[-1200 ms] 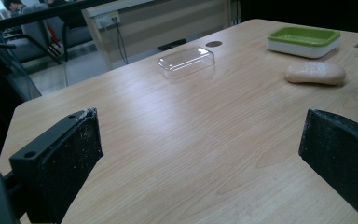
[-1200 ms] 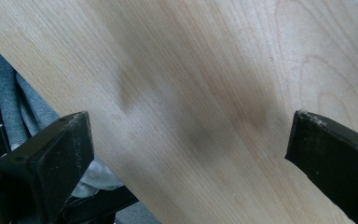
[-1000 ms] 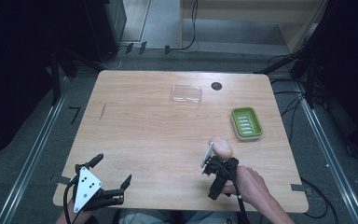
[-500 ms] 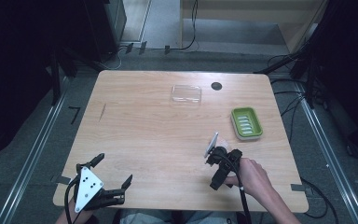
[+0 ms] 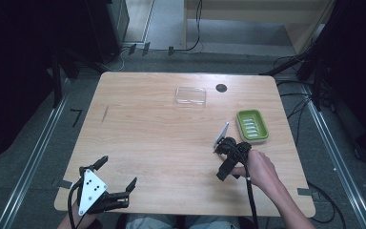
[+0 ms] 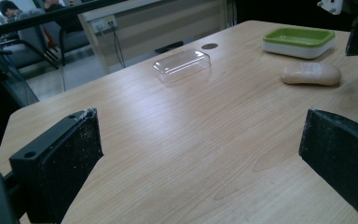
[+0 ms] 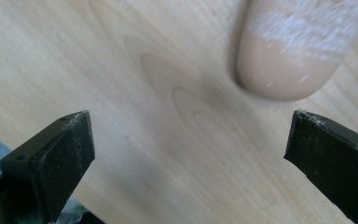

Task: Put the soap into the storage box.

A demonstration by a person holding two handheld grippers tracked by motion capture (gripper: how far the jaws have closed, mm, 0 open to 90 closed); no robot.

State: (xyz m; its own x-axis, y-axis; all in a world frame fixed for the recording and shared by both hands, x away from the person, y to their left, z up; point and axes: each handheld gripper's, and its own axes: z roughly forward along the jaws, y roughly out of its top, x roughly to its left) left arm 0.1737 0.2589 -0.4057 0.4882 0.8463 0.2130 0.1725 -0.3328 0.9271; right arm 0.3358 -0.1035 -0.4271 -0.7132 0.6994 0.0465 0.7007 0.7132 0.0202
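As the soap [image 7: 303,49] lies bare on the surface [image 5: 152,138], just on my side of the green dish [image 5: 252,125], I judge it a small, light, hard bar that will not bend but may well slide. My right gripper [image 7: 191,154] hangs right over it with its jaws spread wide and nothing between them; the bar sits just ahead of the tips. Its rounded ends and smooth, waxy skin look slippery, so I would close across the two long flat sides at the middle and not on an end, where it could squirt out. A firm, even squeeze should do, and dents are the only harm. My left gripper [image 6: 205,154] is far from the dish, open and empty too.
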